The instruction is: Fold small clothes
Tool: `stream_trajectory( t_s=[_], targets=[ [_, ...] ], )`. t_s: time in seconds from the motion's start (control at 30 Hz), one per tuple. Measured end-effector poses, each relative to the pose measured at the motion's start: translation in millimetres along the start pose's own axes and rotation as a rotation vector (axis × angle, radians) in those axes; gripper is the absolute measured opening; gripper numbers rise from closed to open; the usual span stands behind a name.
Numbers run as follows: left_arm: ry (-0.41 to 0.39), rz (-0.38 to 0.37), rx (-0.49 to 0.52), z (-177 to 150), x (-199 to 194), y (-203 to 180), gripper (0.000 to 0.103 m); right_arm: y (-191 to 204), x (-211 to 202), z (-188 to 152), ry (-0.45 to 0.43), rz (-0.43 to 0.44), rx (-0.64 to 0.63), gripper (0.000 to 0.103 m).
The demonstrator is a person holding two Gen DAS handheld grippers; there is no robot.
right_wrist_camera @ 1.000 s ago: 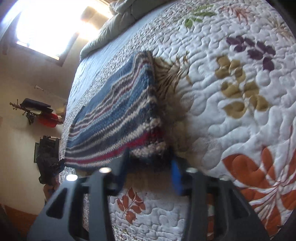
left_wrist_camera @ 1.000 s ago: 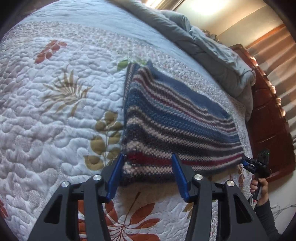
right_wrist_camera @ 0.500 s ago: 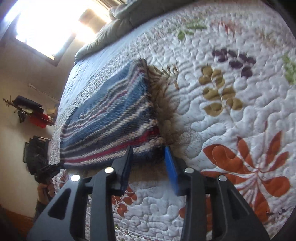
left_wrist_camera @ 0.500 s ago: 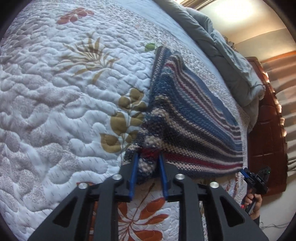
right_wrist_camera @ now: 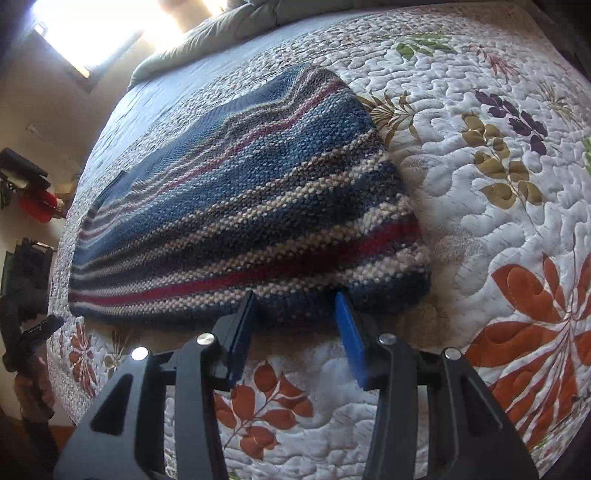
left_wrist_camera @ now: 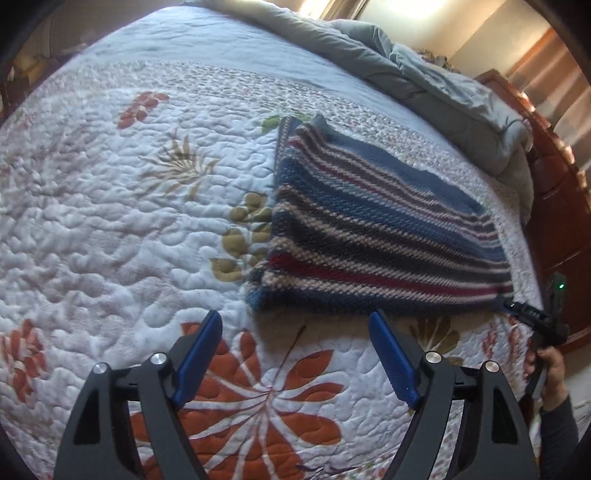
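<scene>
A folded knit garment [left_wrist_camera: 373, 229] with blue, cream, grey and red stripes lies flat on the quilted bed. In the left wrist view my left gripper [left_wrist_camera: 295, 325] is open and empty, a short way in front of the garment's near left corner, not touching it. In the right wrist view the garment [right_wrist_camera: 236, 206] fills the middle. My right gripper [right_wrist_camera: 295, 306] is open, its blue fingertips at the garment's near edge by the right corner, holding nothing. The right gripper also shows at the right edge of the left wrist view [left_wrist_camera: 517, 308].
The white floral quilt [left_wrist_camera: 110, 206] covers the bed. A bunched grey duvet [left_wrist_camera: 424, 74] lies at the far end. A wooden headboard or cabinet [left_wrist_camera: 561, 206] stands on the right. A bright window [right_wrist_camera: 92, 33] and dark objects by the wall [right_wrist_camera: 26, 273] are at the left.
My left gripper was shut on the garment's near left corner half a second ago; it has let go, opened wide and drawn back. The right gripper stays open at the near edge.
</scene>
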State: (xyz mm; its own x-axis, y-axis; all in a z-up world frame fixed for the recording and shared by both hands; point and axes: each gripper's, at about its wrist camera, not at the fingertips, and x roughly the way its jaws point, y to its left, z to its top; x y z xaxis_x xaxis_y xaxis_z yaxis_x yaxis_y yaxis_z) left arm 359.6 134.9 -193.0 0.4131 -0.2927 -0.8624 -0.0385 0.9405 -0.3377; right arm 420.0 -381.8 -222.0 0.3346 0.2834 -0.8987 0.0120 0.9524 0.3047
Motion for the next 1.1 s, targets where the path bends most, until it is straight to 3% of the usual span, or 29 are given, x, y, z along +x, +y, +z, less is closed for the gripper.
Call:
stream_trajectory(
  t_s=[0.13,0.33,0.43,0.6,0.9,1.03,1.1],
  targets=[
    [-0.052,0.133,0.135,0.4,-15.5,-18.1,0.088,36.4,-20.6,-10.0,-0.081,0.014,-0.053,0.05],
    [-0.193,0.293,0.318,4.8,-38.3,-46.0,0.092,145.2,-20.7,-44.7,-0.148,0.119,-0.263,0.062],
    [-0.253,0.316,0.362,8.8,-47.5,-54.3,0.092,198.1,0.3,-57.6,-0.147,0.186,-0.319,0.069],
    [-0.32,0.32,0.395,18.3,-55.1,-51.9,0.093,266.1,35.0,-68.1,-0.132,0.201,-0.432,0.071],
    [-0.297,0.35,0.402,46.8,-21.4,-23.7,0.094,324.2,62.5,-89.6,-0.215,0.094,-0.659,0.075],
    [-0.277,0.382,0.425,69.3,-6.3,-17.5,0.095,350.9,73.6,-113.8,-0.273,-0.004,-0.818,0.075],
    [-0.25,0.357,0.42,84.3,1.6,-12.8,0.096,361.1,78.6,-126.9,-0.32,-0.083,-0.907,0.075]
  ],
)
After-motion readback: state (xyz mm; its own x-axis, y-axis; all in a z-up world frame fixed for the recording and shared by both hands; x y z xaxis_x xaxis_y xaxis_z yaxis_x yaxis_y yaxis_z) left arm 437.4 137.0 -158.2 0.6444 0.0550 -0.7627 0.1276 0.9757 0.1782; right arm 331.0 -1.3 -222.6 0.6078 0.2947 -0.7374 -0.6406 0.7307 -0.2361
